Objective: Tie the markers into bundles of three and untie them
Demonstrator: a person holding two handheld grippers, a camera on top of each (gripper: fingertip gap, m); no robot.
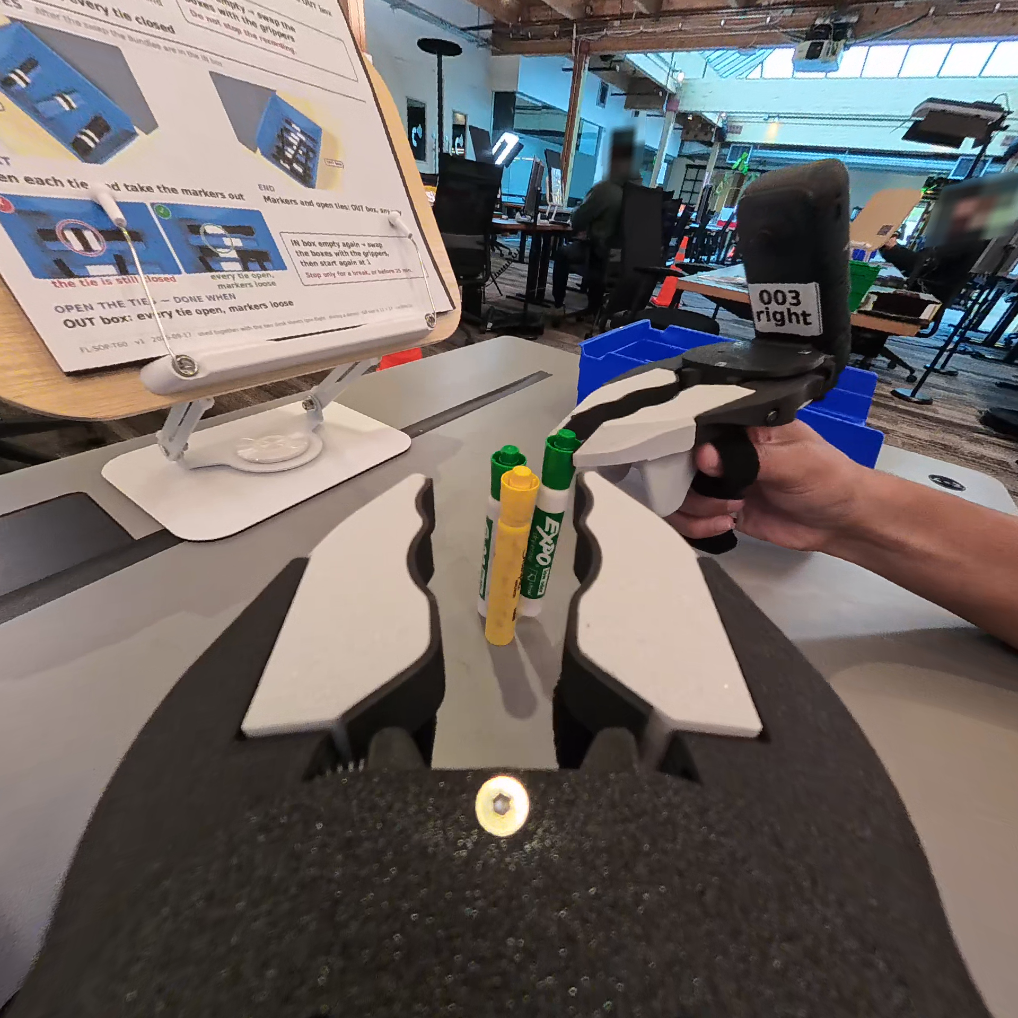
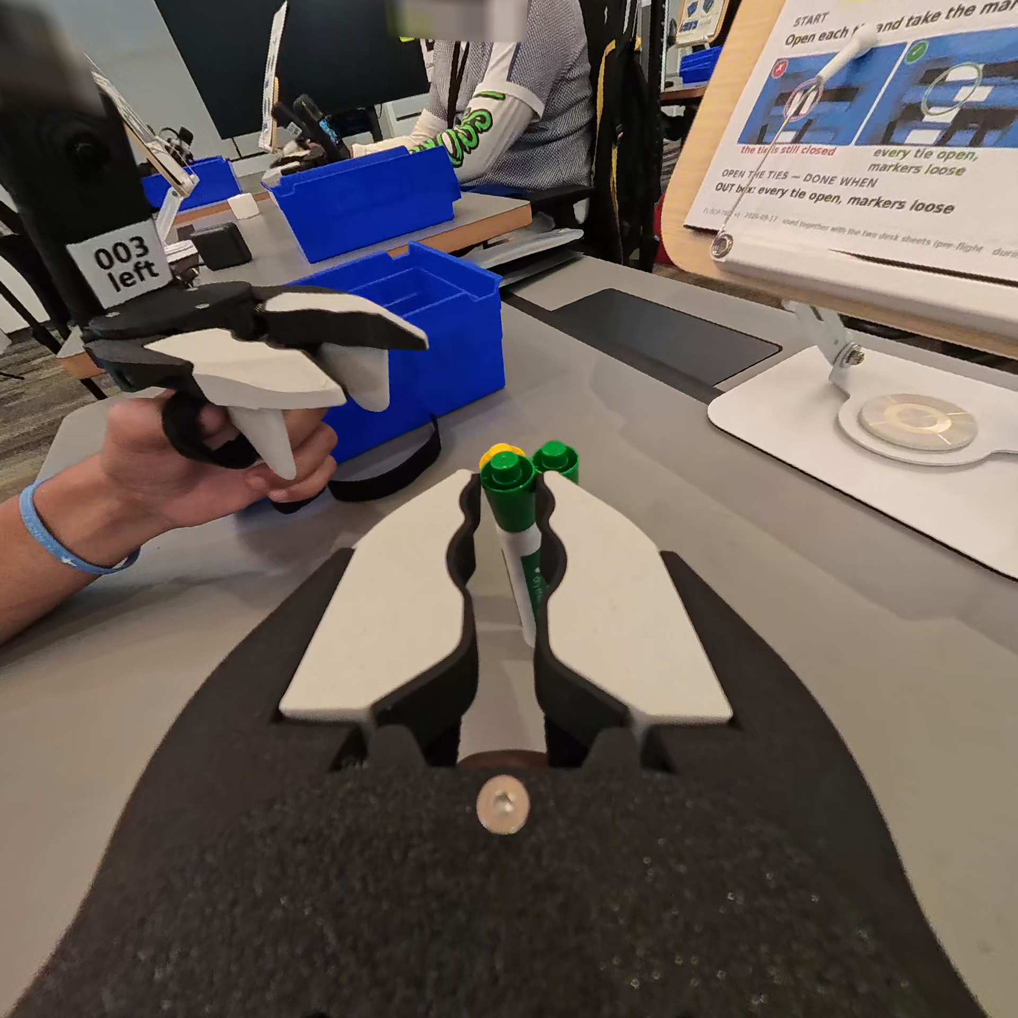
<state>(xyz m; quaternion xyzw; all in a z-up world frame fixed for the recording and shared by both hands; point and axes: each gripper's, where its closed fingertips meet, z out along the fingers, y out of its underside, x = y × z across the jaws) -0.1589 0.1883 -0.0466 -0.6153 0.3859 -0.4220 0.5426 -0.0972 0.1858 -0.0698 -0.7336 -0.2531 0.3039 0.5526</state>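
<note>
White-faced and black-backed, the right gripper (image 2: 505, 485) is clamped on one green marker (image 2: 515, 529) near its cap, holding it upright on the grey table (image 2: 633, 496). Just beyond its fingertips stand a second green marker (image 2: 557, 460) and a yellow marker (image 1: 509, 556), all three pressed together on end. The left gripper (image 1: 502, 485) has its jaws apart, with the markers standing between its fingertips, untouched. A black tie (image 2: 396, 476) lies left of the right gripper, before a blue bin (image 2: 440, 352). A stand with an instruction sheet (image 2: 881, 165) rises at right.
</note>
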